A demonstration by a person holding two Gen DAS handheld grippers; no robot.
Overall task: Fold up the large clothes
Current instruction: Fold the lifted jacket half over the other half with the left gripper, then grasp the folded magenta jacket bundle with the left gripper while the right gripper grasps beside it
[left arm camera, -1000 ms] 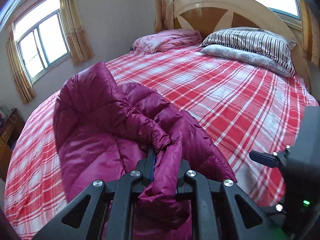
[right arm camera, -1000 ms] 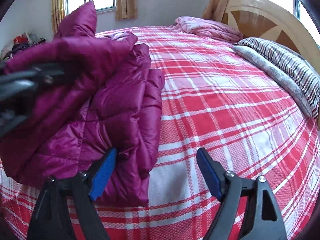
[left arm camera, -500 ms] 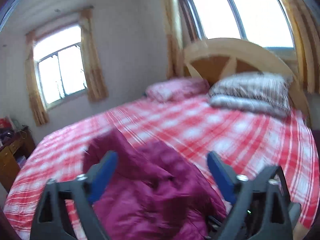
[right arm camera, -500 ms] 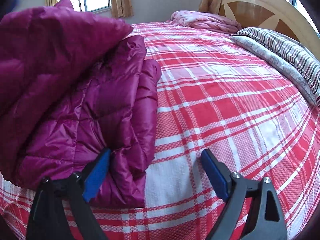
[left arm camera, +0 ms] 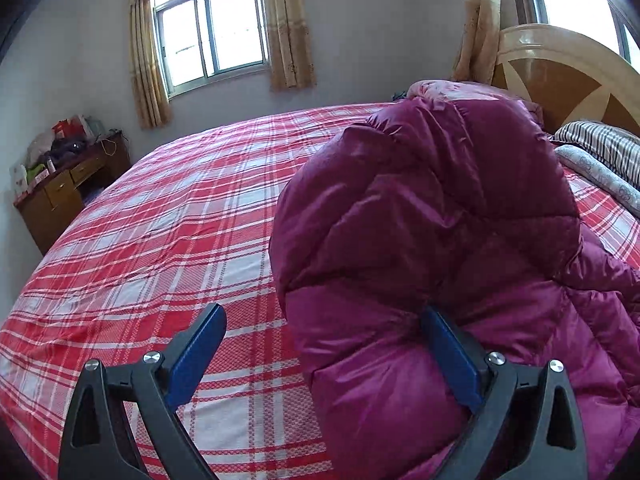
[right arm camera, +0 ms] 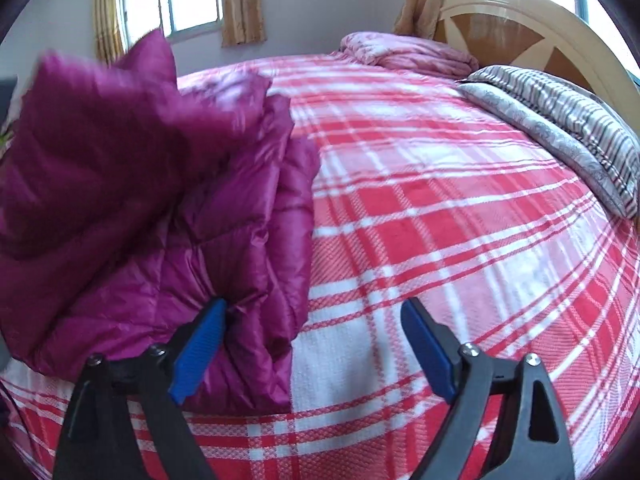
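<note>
A magenta puffer jacket (left arm camera: 440, 248) lies bunched and partly folded on the red plaid bed (left arm camera: 168, 216). My left gripper (left arm camera: 324, 356) is open; the jacket's near fold bulges between its blue pads, and the right pad (left arm camera: 452, 364) rests against the fabric. In the right wrist view the jacket (right arm camera: 152, 208) fills the left side, its upper flap blurred. My right gripper (right arm camera: 312, 348) is open over the jacket's lower right corner, with the left pad (right arm camera: 200, 352) against the fabric and the right pad over bare sheet.
Striped and grey pillows (right arm camera: 568, 128) and a folded pink blanket (right arm camera: 404, 52) lie by the wooden headboard (right arm camera: 520, 24). A cluttered wooden desk (left arm camera: 68, 184) stands left of the bed. Curtained windows (left arm camera: 212, 28) are behind.
My left gripper let go of the jacket edge, opened, and swung left and down beside the jacket. The jacket's top flap dropped over the pile. My right gripper stayed open and barely moved.
</note>
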